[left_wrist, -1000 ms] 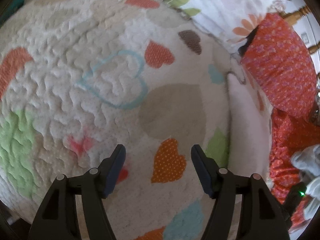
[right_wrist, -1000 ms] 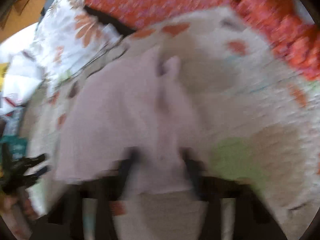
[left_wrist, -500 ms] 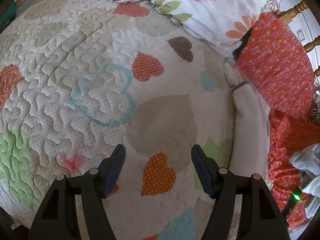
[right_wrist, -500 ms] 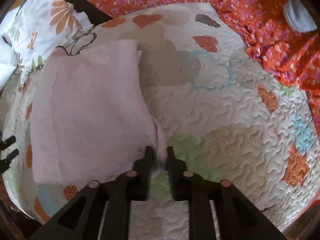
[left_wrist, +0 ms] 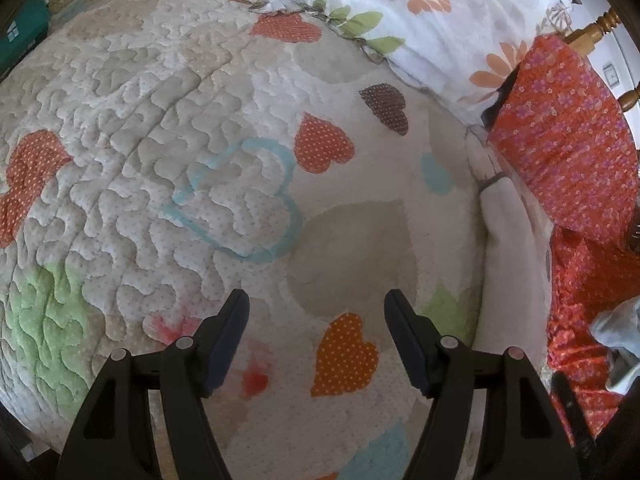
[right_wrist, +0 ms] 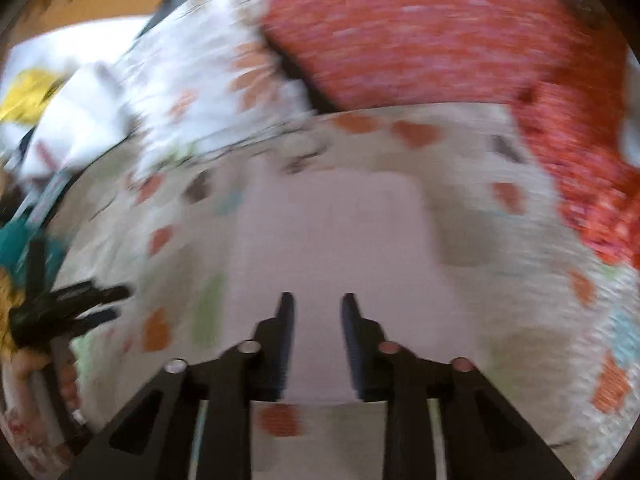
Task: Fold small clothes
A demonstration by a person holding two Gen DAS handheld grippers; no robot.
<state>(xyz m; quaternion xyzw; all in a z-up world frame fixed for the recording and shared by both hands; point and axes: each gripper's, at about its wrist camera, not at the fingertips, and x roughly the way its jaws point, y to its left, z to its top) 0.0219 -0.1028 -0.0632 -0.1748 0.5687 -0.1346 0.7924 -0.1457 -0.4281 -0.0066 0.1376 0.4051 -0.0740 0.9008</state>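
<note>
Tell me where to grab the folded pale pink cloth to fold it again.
Pinch the near edge of the pale pink cloth, coming from just above the right gripper, whose jaws are closing on nothing. It lies flat on the quilt, that edge closest.

One folded pale garment (right_wrist: 336, 236), one heart quilt (left_wrist: 168, 128), two pillows (left_wrist: 440, 20), two tools (left_wrist: 316, 320)

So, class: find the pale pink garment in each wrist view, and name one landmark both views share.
Left wrist view: the pale pink garment is a narrow strip at the right edge, right of the open left claw.
Right wrist view: it fills the blurred centre, lying flat on the quilt beyond the right claw, whose jaws are closing on nothing.
Shared landmark: the red floral cushion.
</note>
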